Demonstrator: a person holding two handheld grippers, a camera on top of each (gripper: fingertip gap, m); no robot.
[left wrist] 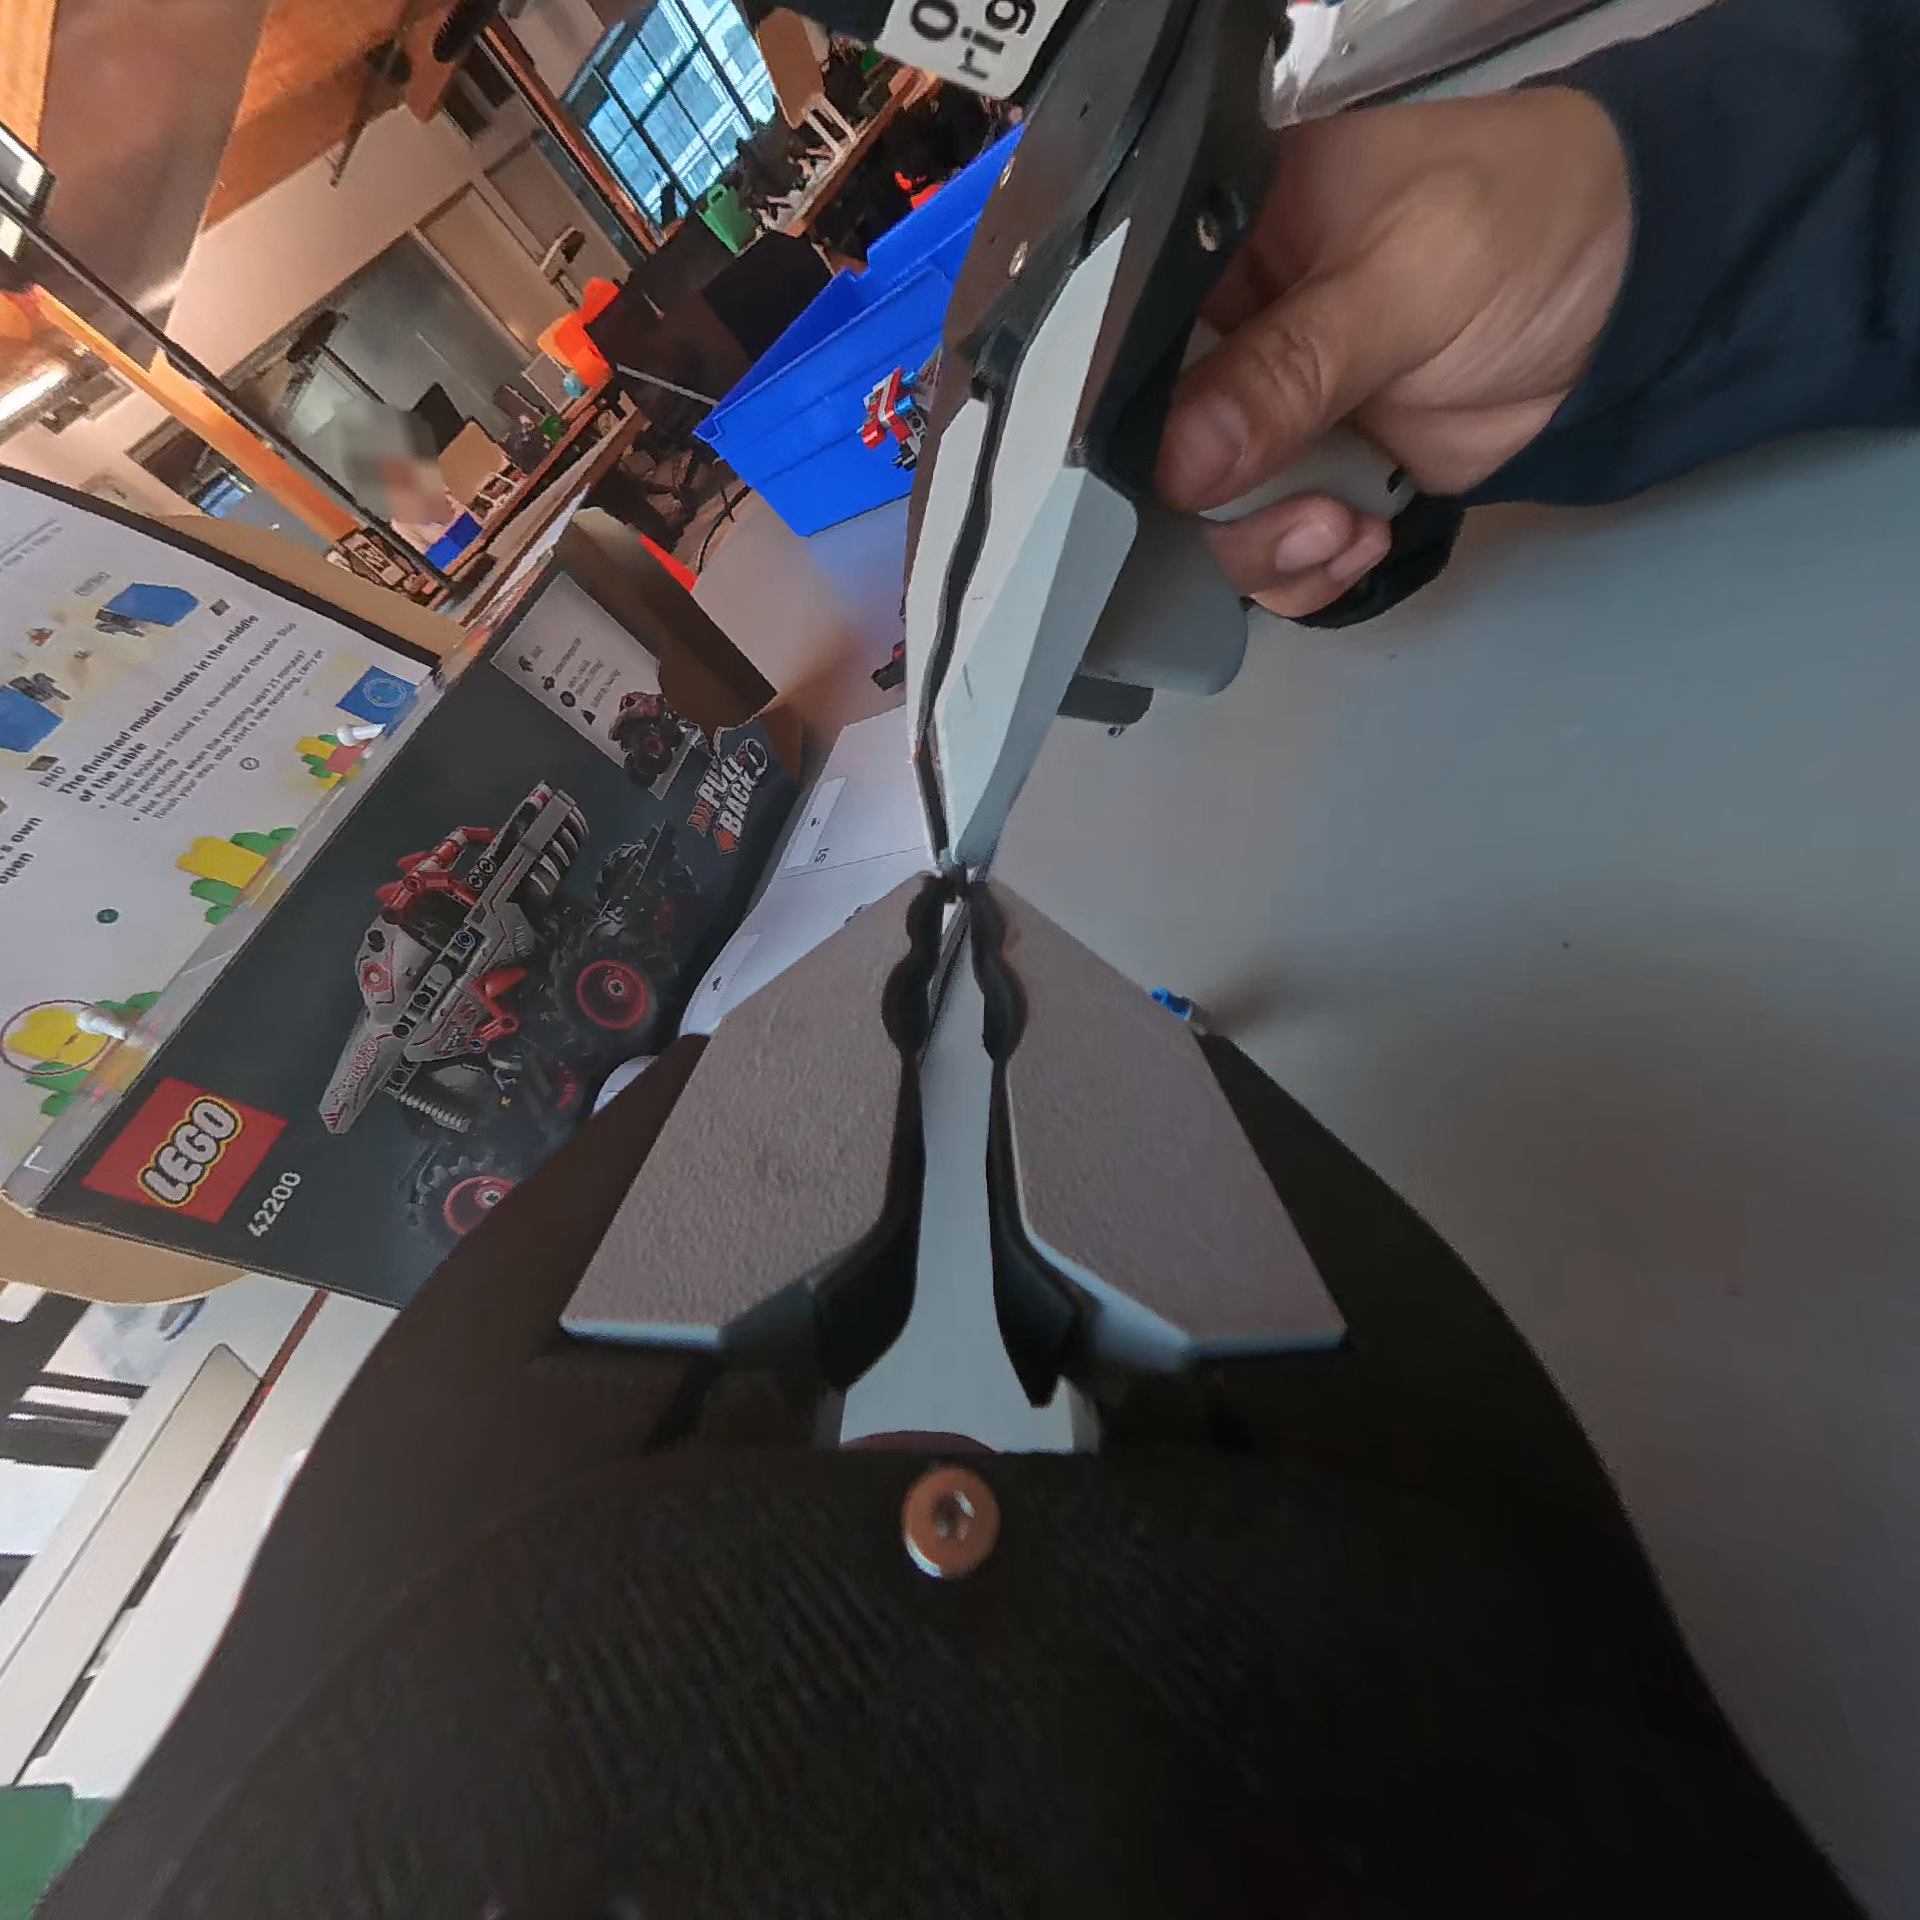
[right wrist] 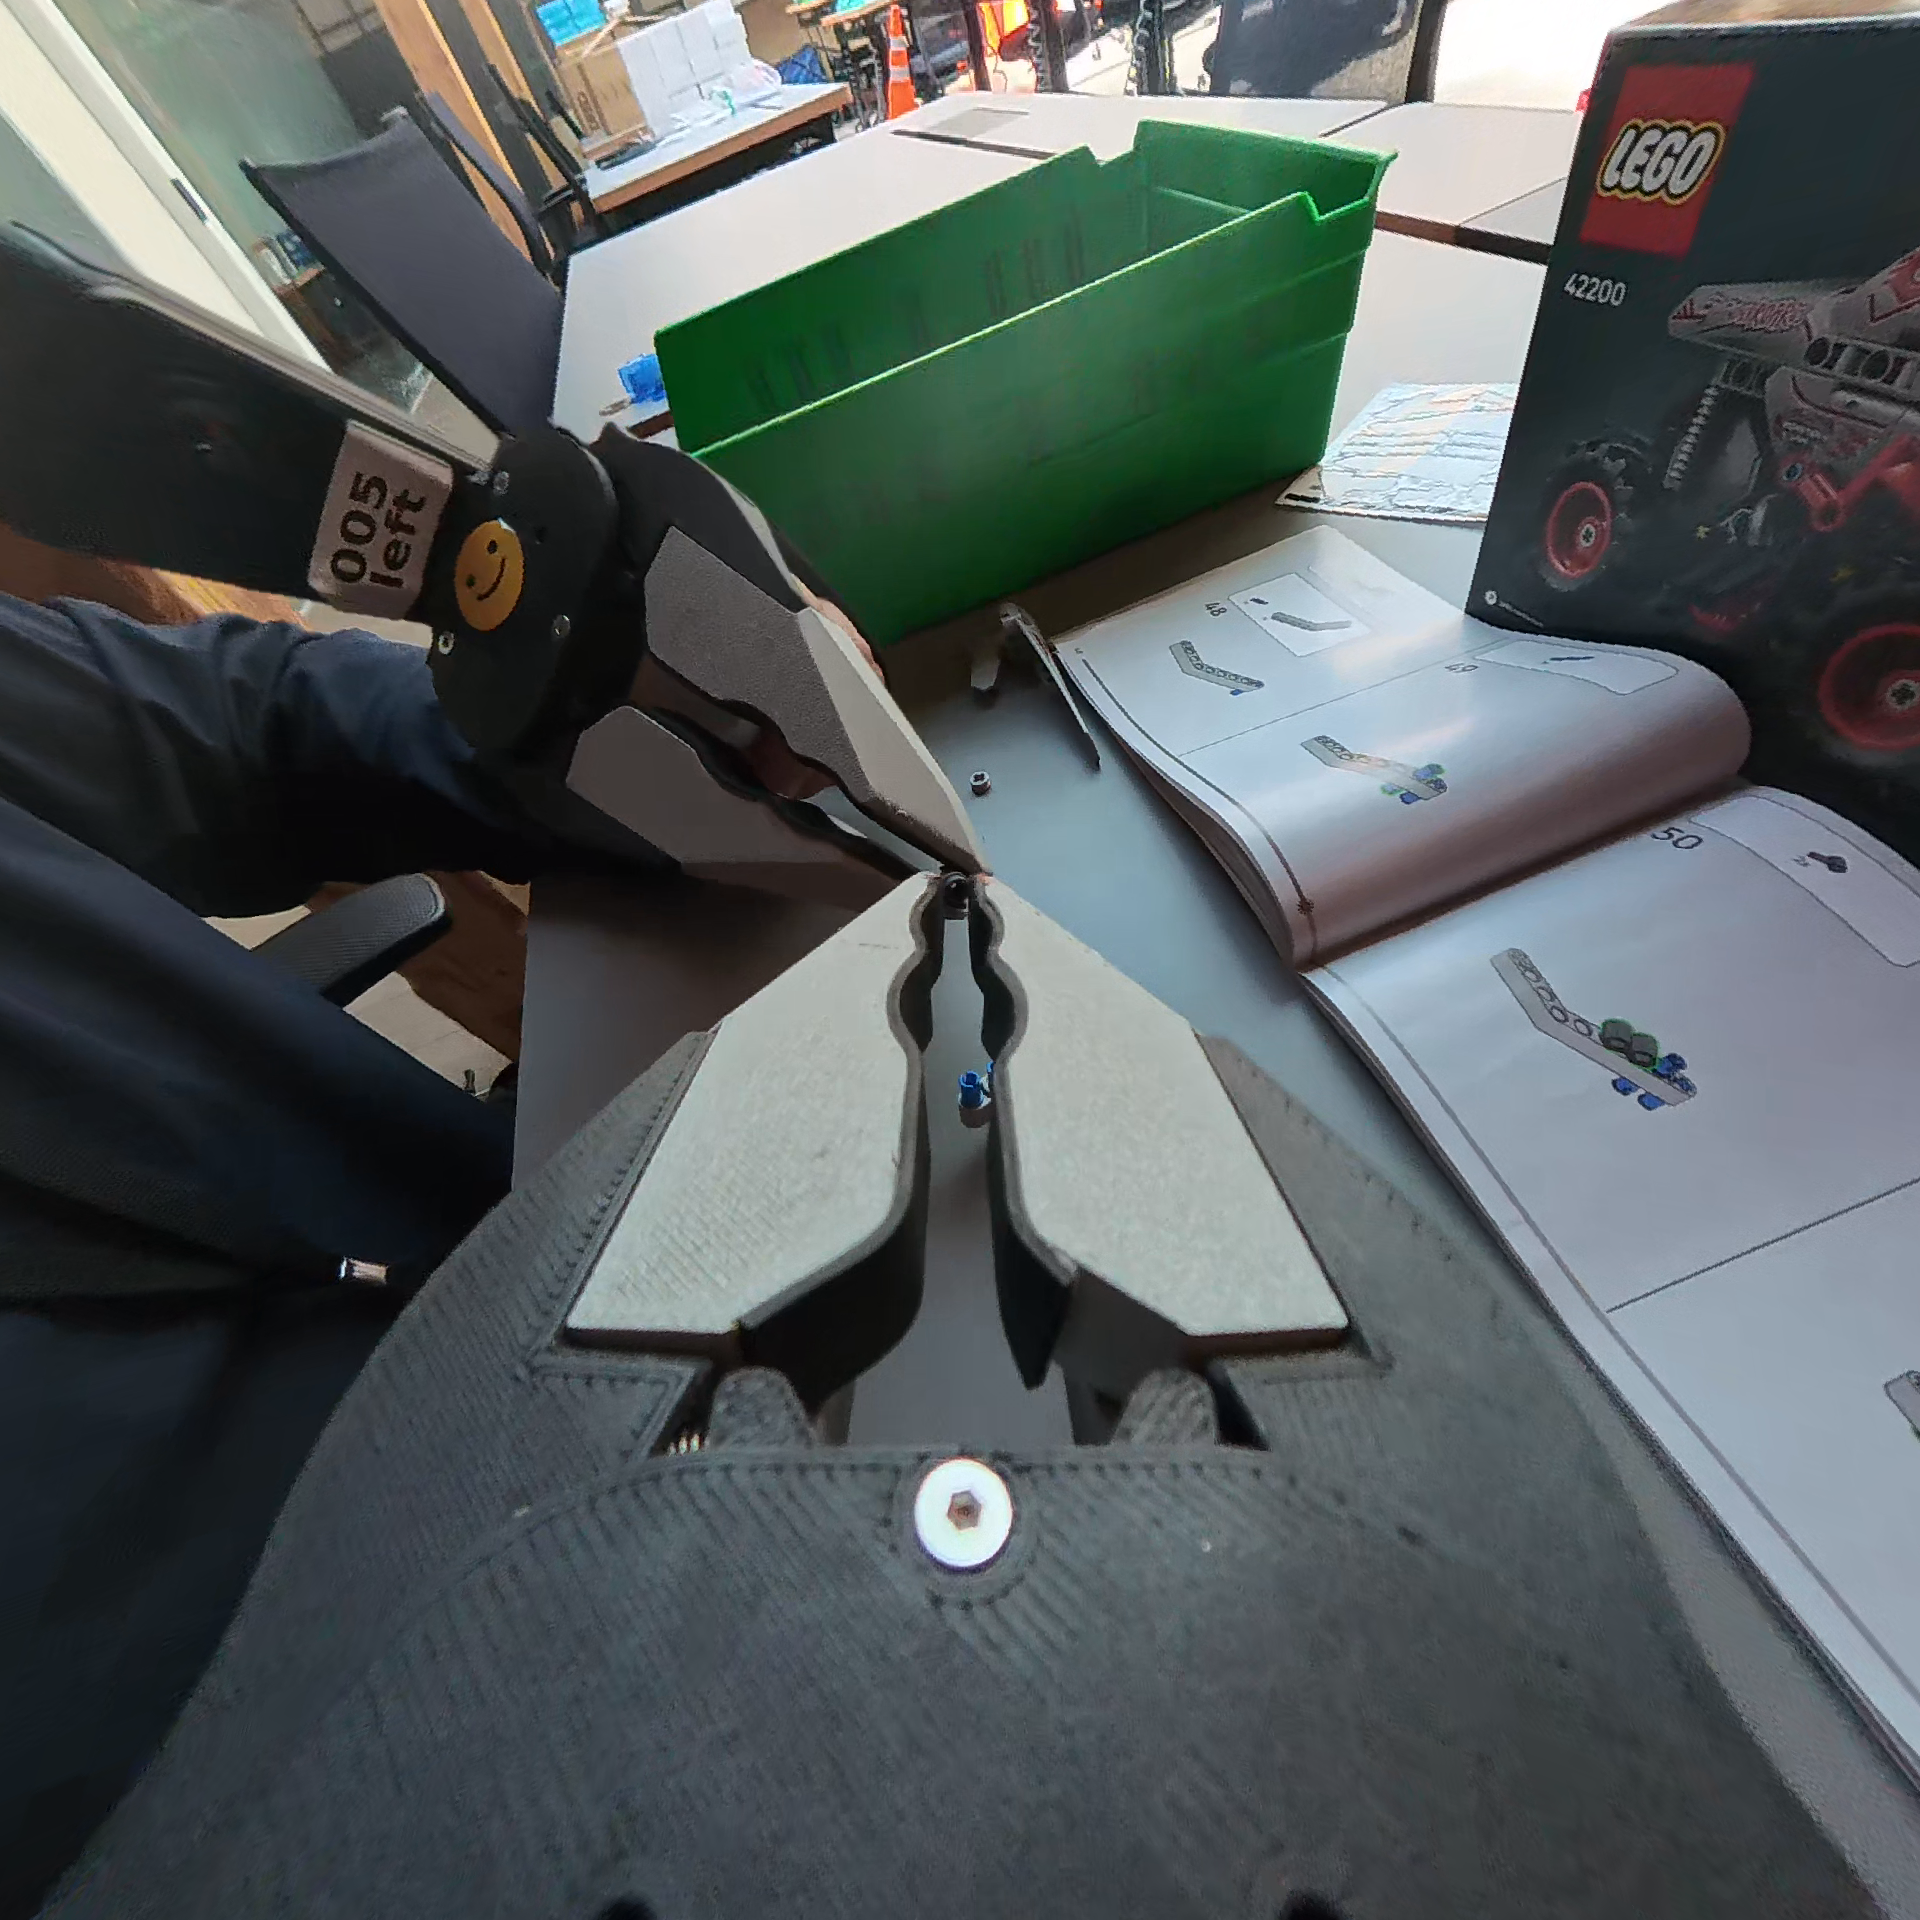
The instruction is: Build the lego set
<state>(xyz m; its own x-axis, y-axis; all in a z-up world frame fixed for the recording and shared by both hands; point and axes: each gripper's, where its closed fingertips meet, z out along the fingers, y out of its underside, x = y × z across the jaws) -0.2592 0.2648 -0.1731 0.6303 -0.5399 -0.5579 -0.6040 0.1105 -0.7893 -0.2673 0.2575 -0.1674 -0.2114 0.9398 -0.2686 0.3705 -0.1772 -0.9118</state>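
My right gripper [right wrist: 954,894] is shut on a small black lego piece [right wrist: 954,896] pinched at its very tips, above the grey table [right wrist: 1091,883]. My left gripper [left wrist: 951,885] is shut too and meets it tip to tip. In the right wrist view the left gripper [right wrist: 977,871] comes in from the left and touches the black piece. In the left wrist view the right gripper [left wrist: 951,860] comes down from above, held by a hand [left wrist: 1403,312]. I cannot tell whether the left one also grips the piece. A blue pin [right wrist: 971,1091] lies on the table below.
An open instruction booklet [right wrist: 1455,790] lies to the right, the lego box [right wrist: 1714,416] behind it. A green bin [right wrist: 1039,364] stands at the back, with a grey bent beam [right wrist: 1039,675] and a small black bush [right wrist: 979,784] before it. A blue bin [left wrist: 842,395] holds a partial model [left wrist: 891,410].
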